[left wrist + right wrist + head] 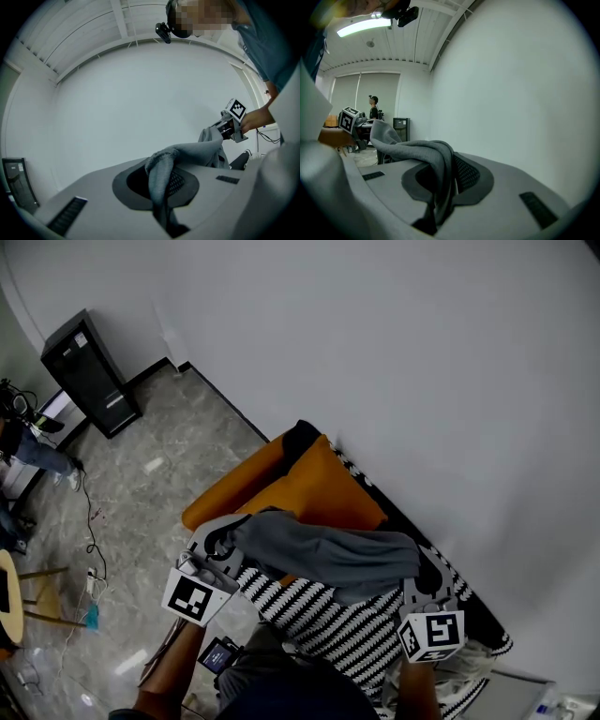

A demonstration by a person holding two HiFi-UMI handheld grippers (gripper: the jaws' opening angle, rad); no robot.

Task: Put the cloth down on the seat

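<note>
Fingers (93, 192) of my left gripper (220, 551) and right gripper (424, 585) are each clenched on one end of the grey cloth (328, 557), which I hold stretched between them over the orange seat (314, 486) so it should land flat.

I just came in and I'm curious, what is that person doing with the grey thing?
A person holds a gripper in each hand. The left gripper and the right gripper are each shut on one end of a grey cloth, so it hangs stretched between them over the orange seat, beside a striped black-and-white cover. The cloth has not been laid down yet.
</note>
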